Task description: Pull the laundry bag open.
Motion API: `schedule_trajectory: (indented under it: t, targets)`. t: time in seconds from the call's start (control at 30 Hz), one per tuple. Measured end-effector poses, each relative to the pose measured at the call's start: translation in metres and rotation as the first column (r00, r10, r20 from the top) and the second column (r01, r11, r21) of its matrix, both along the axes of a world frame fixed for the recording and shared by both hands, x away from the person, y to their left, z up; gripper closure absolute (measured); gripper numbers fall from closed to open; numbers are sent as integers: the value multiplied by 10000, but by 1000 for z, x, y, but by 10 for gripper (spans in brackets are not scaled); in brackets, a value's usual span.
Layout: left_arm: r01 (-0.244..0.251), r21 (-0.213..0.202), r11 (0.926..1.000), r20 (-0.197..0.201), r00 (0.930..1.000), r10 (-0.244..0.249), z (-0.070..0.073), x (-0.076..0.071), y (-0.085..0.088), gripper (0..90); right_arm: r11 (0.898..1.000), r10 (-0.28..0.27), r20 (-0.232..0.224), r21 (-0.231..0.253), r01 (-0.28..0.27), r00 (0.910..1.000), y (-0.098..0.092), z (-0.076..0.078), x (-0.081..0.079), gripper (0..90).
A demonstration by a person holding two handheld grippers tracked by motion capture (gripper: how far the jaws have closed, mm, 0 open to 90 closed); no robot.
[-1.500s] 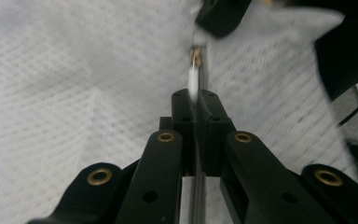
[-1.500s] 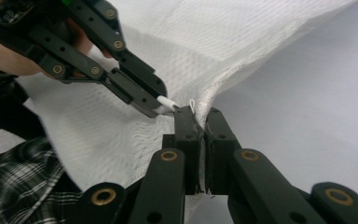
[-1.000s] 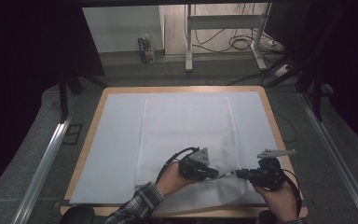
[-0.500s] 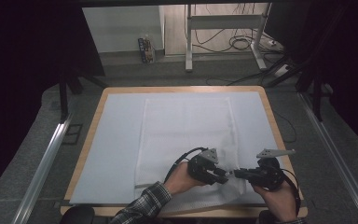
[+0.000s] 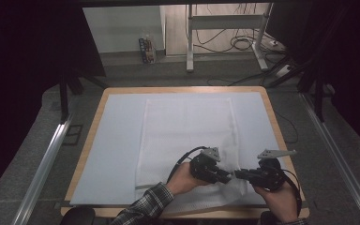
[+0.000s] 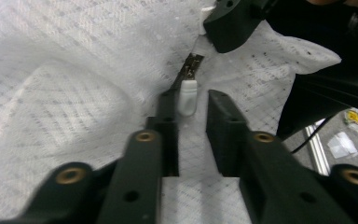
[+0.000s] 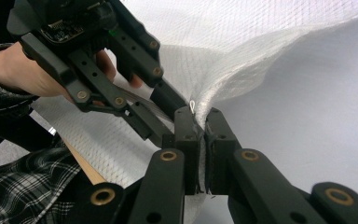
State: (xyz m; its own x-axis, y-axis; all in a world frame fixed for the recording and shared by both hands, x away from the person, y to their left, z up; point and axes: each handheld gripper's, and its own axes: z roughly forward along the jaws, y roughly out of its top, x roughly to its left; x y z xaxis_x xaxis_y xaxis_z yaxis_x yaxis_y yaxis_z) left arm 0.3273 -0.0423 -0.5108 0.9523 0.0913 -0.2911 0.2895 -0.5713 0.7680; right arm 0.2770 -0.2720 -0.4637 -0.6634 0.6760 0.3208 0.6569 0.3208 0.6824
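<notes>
Wood-edged table point(image 5: 90, 140) w/ pale blue mat point(image 5: 117, 140) on top, dark room around, cables on floor at back; white mesh bag point(image 5: 187, 131) lies flat down the mat's middle, its near right corner bunched and lifted betw. the two grippers. Right gripper point(image 7: 200, 128) is clamped tight on the bag's edge fabric, jaws nearly together, cloth pinched betw. the pads; in left gripper view its black tip sits just past the zipper. Left gripper point(image 6: 189, 109) has just been closing; small white zipper pull point(image 6: 187, 95) sits betw. its jaws, metal slider point(image 6: 192, 66) just beyond; the jaws stand a little apart, not yet pressing on the tab. Handling, my read: bag is v. light, soft, floppy; mesh slides and wrinkles easily, so needs tension from the right hold; pull tab is small, smooth, prob. slippery; grip it squarely mid-tab, then draw along the zip line, not upward.
</notes>
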Motion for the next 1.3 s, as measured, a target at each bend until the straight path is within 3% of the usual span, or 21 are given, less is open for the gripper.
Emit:
schedule_trajectory:
  t: [0.17,0.4,0.5,0.53,0.6,1.03,1.17,1.3]
  targets:
    - [13,142,9999,78,10000,-14,2,-2,-3,807,10000,84,42,-30,-84,10000,1,1,0,849]
    - [-76,-26,10000,-191,9998,75,1,-1,-5,781,9999,141,80,41,-142,9999,2,0,0,849]
    - [-182,74,9998,-5,9998,182,1,-2,-7,836,9999,157,98,0,-157,9998,2,0,0,849]
    - [-174,193,9997,68,9998,173,1,-2,-6,836,9999,147,102,-30,-147,9998,2,0,0,849]
    - [-132,35,9999,-244,9996,133,1,1,-2,870,9999,-11,95,-147,12,10000,0,1,-1,851]
    - [35,283,9996,-42,10000,-34,3,0,6,875,9989,-200,39,-426,201,9998,1,-2,0,855]
    - [-28,567,9984,66,10000,24,1,1,10,876,9968,-386,159,-697,396,9991,1,0,0,856]
    - [21,564,9984,-22,10000,-20,-2,2,17,876,9979,-474,47,-445,476,9989,-5,-2,1,855]
